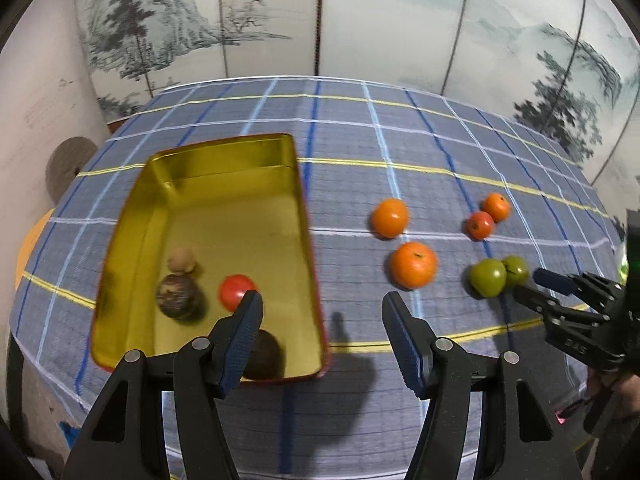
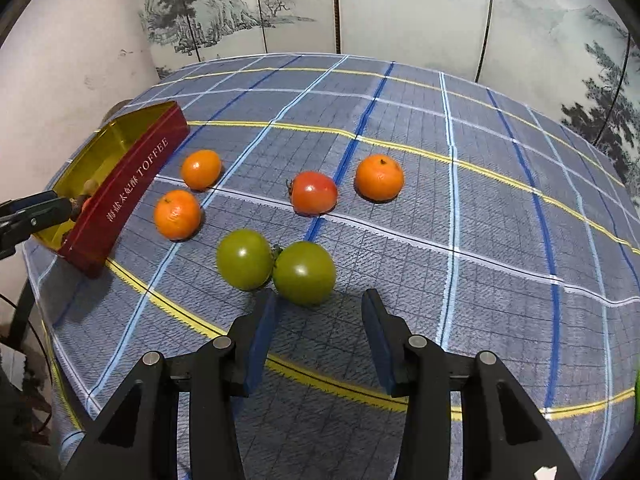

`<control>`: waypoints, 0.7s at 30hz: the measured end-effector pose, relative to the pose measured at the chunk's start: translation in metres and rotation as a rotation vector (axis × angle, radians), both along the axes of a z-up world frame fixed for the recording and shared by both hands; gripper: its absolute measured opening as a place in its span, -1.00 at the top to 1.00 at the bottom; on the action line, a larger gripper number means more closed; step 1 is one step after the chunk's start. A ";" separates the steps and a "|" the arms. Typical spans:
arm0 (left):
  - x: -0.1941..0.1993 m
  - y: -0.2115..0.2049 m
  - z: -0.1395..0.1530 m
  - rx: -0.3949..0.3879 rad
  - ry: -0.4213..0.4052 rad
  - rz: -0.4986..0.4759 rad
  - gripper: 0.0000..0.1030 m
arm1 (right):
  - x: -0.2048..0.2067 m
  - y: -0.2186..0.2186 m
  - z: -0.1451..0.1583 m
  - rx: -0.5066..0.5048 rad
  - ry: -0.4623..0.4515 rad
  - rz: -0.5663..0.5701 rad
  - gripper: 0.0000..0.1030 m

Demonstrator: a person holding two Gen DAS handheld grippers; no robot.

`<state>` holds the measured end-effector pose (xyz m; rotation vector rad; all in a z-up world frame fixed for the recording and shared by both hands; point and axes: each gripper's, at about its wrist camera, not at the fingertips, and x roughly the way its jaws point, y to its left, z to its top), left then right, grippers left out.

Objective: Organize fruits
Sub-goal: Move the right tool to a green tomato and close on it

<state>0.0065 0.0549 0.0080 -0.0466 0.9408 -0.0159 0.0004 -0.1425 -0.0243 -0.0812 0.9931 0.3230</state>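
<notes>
A gold tin with red outer walls (image 1: pixel 224 152) (image 2: pixel 124 188) holds a red tomato (image 1: pixel 237 292) and three brown fruits. My left gripper (image 1: pixel 322 312) hangs open over the tin's right rim with nothing between its fingers. On the cloth lie three oranges (image 2: pixel 201 169) (image 2: pixel 177 214) (image 2: pixel 379 177), a red tomato (image 2: pixel 314 193) and two green tomatoes (image 2: pixel 245 258) (image 2: pixel 304 272) that touch each other. My right gripper (image 2: pixel 320 308) is open just short of the right-hand green tomato and holds nothing. In the left wrist view it shows beside the green pair (image 1: pixel 538 286).
A blue checked cloth (image 2: pixel 460 208) covers the round table, whose edge drops away near both grippers. A painted folding screen (image 2: pixel 400 8) stands behind it. The tin sits at the table's left edge, and the loose fruit lies to its right.
</notes>
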 end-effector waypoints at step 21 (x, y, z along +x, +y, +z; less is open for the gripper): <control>0.012 -0.049 -0.015 0.004 0.041 -0.091 -0.22 | 0.023 0.010 -0.016 -0.008 -0.006 0.041 0.38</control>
